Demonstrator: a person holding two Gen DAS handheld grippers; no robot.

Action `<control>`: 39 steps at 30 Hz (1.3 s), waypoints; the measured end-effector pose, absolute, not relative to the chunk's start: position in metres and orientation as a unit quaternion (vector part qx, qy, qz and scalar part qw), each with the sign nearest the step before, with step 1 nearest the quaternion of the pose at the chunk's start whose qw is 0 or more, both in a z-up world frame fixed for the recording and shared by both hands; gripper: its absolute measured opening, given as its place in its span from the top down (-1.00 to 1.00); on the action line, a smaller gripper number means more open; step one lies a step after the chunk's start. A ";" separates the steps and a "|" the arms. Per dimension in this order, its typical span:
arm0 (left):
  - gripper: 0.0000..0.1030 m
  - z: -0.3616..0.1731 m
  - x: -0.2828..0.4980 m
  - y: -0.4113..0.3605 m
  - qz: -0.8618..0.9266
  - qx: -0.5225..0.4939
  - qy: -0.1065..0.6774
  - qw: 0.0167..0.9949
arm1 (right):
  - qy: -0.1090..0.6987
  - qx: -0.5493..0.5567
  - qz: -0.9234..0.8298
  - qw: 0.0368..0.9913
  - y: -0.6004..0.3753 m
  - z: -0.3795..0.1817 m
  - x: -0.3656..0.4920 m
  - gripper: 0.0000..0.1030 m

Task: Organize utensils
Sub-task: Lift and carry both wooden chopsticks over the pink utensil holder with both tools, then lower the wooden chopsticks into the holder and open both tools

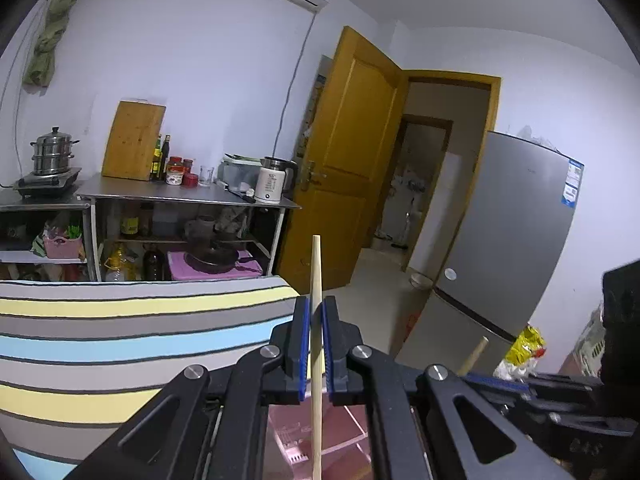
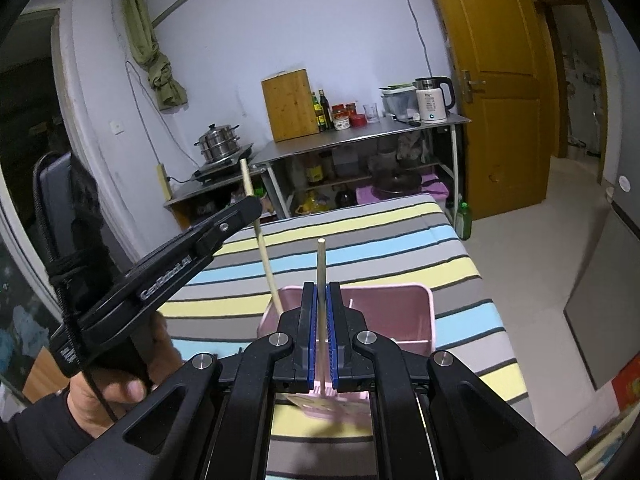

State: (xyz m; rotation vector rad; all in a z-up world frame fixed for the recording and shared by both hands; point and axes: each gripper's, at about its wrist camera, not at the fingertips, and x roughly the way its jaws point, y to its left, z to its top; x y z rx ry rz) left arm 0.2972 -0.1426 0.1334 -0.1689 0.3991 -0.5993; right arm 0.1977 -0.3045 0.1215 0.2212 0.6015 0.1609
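A wooden chopstick [image 1: 317,320] was clamped upright by the left gripper [image 1: 316,344]; a metal chopstick [image 2: 321,280] was pinched by the right gripper [image 2: 321,332]; only the right view showed the pink basket's [image 2: 424,312] rim on the striped cloth [image 2: 460,264]; the lower ends of both were hidden.

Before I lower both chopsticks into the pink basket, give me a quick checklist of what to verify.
1. Left gripper shut on its chopstick: ok.
2. Right gripper shut on its chopstick: ok.
3. Pink basket beneath both grippers, on the striped cloth: ok.
4. Both chopsticks held roughly upright: ok.
5. Lower tips already inside the basket: cannot tell, the grippers hide them.
6. Which compartment lies under each stick: cannot tell.
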 end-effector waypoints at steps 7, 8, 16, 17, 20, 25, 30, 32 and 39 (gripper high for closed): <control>0.88 0.117 0.270 -0.131 -0.289 -0.056 0.222 0.929 | 0.316 0.109 0.072 0.940 -0.300 0.101 0.200 0.90; 0.88 0.116 0.268 -0.129 -0.291 -0.056 0.226 0.928 | 0.321 0.109 0.070 0.938 -0.299 0.098 0.201 0.90; 0.74 0.112 0.249 -0.112 -0.287 -0.044 0.230 0.929 | 0.336 0.124 0.038 0.933 -0.308 0.086 0.202 0.84; 0.64 0.113 0.246 -0.109 -0.287 -0.046 0.229 0.929 | 0.332 0.123 0.035 0.935 -0.309 0.088 0.199 0.77; 0.40 0.118 0.236 -0.096 -0.282 -0.054 0.227 0.930 | 0.319 0.118 0.029 0.940 -0.309 0.096 0.189 0.55; 0.36 0.124 0.214 -0.068 -0.261 -0.064 0.223 0.937 | 0.292 0.110 0.030 0.950 -0.303 0.111 0.162 0.44; 0.35 0.111 0.187 -0.034 -0.219 -0.068 0.238 0.944 | 0.279 0.098 0.047 0.954 -0.284 0.113 0.138 0.44; 0.35 0.102 0.176 -0.021 -0.201 -0.070 0.248 0.945 | 0.281 0.095 0.057 0.953 -0.275 0.109 0.131 0.44; 0.35 0.064 0.154 0.013 -0.156 -0.080 0.294 0.940 | 0.309 0.087 0.097 0.942 -0.245 0.081 0.122 0.44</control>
